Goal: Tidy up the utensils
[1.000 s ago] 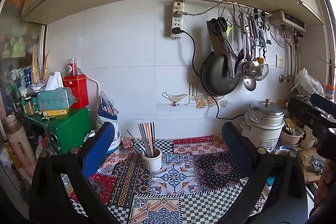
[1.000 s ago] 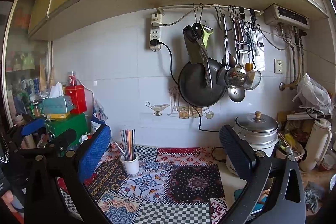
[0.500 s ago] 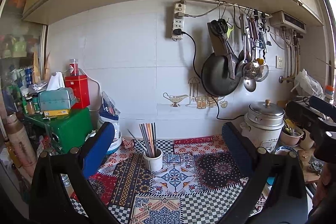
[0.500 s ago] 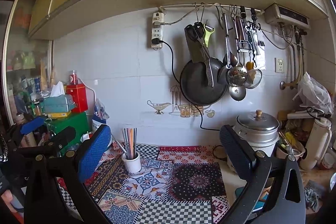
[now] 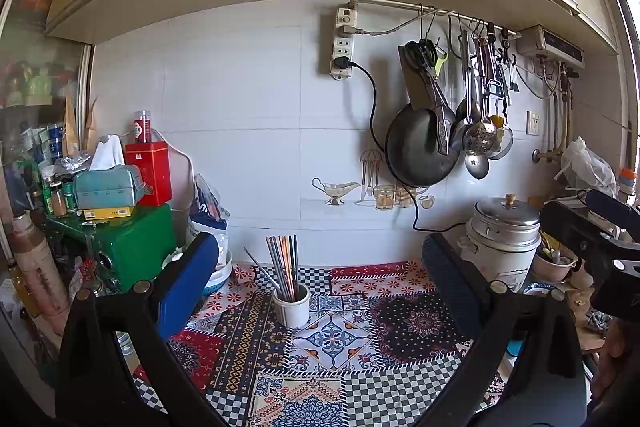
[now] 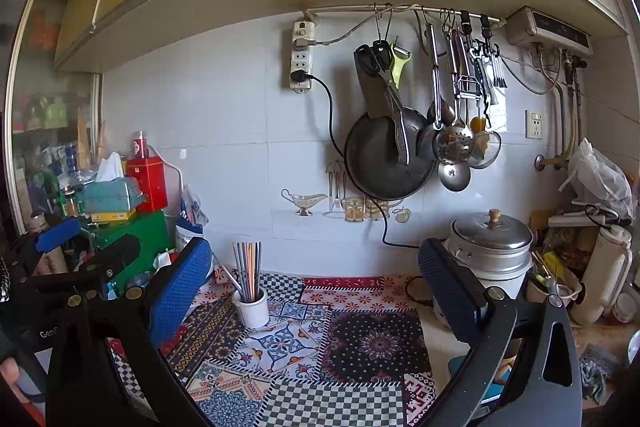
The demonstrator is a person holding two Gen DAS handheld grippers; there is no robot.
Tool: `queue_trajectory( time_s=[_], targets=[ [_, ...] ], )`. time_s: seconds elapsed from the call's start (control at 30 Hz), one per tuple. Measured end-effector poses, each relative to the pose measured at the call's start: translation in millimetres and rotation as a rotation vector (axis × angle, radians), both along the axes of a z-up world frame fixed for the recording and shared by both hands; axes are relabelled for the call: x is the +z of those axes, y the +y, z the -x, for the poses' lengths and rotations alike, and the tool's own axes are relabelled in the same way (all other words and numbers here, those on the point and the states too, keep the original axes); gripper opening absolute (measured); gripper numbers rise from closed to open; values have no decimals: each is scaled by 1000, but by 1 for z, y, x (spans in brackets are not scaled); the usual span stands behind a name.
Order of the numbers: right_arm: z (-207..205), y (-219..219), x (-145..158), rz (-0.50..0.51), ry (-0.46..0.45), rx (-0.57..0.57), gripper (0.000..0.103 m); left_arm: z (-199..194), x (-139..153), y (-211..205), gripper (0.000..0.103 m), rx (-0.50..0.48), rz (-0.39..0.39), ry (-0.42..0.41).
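White wall tiles back a kitchen counter covered by a patchwork-patterned cloth [image 5: 320, 343] in the left wrist view, where a white cup [image 5: 291, 307] full of chopsticks [image 5: 285, 263] stands upright on the cloth near the wall. The left gripper [image 5: 320, 283] hangs above the counter with its jaws spread wide and nothing between them, the cup showing in the gap. Right of the cup, a metal rice cooker [image 5: 502, 239] sits by the wall; above and right of the cup, a black pan [image 5: 420, 155], ladles and a slotted spoon [image 5: 478, 139] hang from a rail. Left of the cup stands a green box [image 5: 136, 243] topped by a red tin [image 5: 148, 173]. Part of the right gripper [image 5: 596, 231] shows at the far right edge, beyond the cooker. From the right wrist view, the right gripper [image 6: 316, 287] is likewise wide apart and empty, with the cup [image 6: 251, 307] and chopsticks [image 6: 248, 267] just inside its left finger [image 6: 180, 291]. The left gripper [image 6: 84, 241] shows well left of the cup, its jaws parted; the rice cooker [image 6: 490, 247] stands to the cup's right behind the other finger.
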State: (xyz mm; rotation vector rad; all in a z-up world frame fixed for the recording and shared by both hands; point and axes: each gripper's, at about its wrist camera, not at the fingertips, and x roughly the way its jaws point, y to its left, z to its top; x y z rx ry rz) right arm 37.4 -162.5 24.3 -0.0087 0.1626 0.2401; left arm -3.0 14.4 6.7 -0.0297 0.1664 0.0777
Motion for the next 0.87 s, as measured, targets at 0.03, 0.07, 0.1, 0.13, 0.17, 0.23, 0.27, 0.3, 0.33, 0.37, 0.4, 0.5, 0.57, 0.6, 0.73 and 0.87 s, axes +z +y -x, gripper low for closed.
queue_trajectory(
  time_s=[0.03,0.07,0.1,0.13,0.17,0.23,0.27,0.3,0.33,0.37,0.4,0.5,0.57,0.6,0.73,0.87],
  targets=[
    [0,0,0,2,-1,1,103,0,0,0,102,0,-1,0],
    [0,1,0,3,-2,0,103,-1,0,0,102,-1,-1,0],
    [-1,1,1,4,-3,1,103,-1,1,0,102,-3,-1,2],
    [-1,1,0,5,-3,3,103,-2,1,0,102,-7,-2,4],
    [-1,2,0,5,-3,4,103,-3,1,0,102,-11,-2,7],
    [-1,2,1,5,-5,5,103,-4,1,0,102,-16,-2,13],
    [-1,2,1,5,-6,5,103,-5,1,0,102,-17,-3,15],
    [-2,2,1,5,-6,5,103,-6,1,-1,102,-18,-4,19],
    [-2,2,1,5,-5,6,103,-7,1,-1,102,-20,-4,20],
    [-3,3,1,6,-4,6,103,-7,1,-1,102,-20,-3,20],
    [-4,3,1,6,-4,5,103,-8,1,-1,102,-20,-2,20],
    [-6,3,0,10,0,7,103,-11,0,-1,102,-23,1,21],
    [-8,4,0,12,3,6,103,-13,-1,-1,102,-26,2,23],
    [-10,4,-1,12,4,5,103,-15,-1,-1,102,-26,1,25],
    [-18,6,-2,15,12,8,103,-23,-4,2,102,-22,13,25],
    [-31,10,-5,13,23,18,103,-35,-6,7,102,-16,14,38]
  ],
)
